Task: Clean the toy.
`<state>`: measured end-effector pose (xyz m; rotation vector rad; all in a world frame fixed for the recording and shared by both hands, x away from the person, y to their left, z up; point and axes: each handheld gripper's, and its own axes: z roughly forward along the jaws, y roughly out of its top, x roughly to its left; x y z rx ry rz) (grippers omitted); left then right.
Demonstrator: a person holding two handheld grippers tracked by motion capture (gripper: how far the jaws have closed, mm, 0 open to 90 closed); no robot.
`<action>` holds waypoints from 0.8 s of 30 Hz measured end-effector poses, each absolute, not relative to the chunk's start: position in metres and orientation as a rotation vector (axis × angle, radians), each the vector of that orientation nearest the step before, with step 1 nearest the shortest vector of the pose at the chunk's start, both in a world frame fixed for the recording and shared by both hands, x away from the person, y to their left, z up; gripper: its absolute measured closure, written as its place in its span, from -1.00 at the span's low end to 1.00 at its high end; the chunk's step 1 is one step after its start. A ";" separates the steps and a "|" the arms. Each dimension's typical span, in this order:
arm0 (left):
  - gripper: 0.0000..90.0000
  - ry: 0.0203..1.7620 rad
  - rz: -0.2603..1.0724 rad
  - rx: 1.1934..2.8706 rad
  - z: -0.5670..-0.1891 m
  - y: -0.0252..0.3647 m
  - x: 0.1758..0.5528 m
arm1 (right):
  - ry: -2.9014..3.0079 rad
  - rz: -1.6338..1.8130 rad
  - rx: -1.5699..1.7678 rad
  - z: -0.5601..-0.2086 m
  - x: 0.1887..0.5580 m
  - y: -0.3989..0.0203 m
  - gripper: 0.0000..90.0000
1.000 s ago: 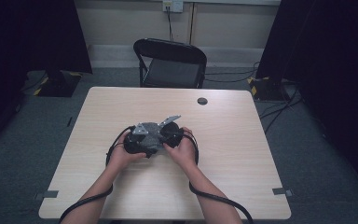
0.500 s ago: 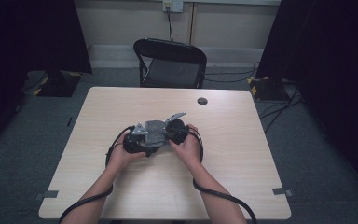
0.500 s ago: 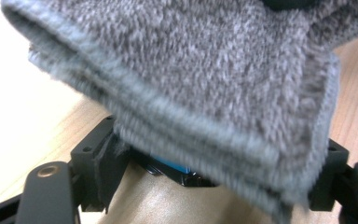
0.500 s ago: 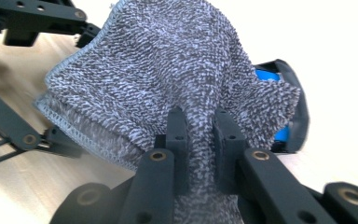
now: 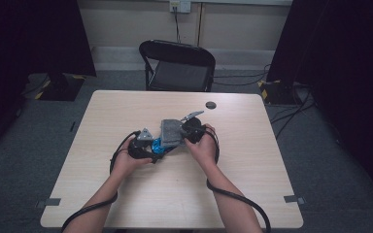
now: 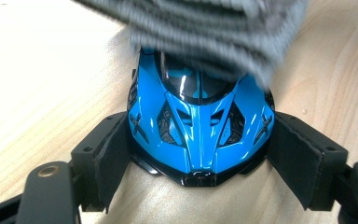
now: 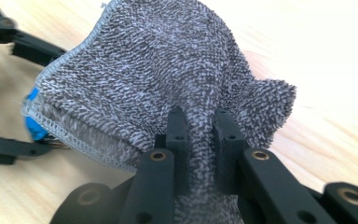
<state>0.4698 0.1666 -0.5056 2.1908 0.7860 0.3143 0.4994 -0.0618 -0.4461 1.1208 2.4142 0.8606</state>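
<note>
Nearby, black disc (image 5: 211, 105), empty chair (image 5: 179, 65).

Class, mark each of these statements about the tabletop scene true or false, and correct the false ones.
1. The toy car is red. False: it is blue with black trim.
2. The right gripper pinches a grey cloth between its fingers. True.
3. The cloth lies over part of the car. True.
4. The left gripper is empty and well away from the car. False: its fingers sit on either side of the car, holding it on the table.
5. A small dark round object lies near the table's far edge. True.
6. A stool stands beyond the table. False: it is a black folding chair.
</note>
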 end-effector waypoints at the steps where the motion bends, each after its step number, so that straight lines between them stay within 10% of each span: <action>1: -0.49 0.786 0.314 2.191 -0.506 0.167 0.470 | 2.410 0.858 1.130 -0.446 0.500 -0.063 0.76; 24: -0.49 0.781 0.314 2.193 -0.506 0.167 0.470 | 2.330 0.791 1.258 -0.452 0.515 -0.105 0.76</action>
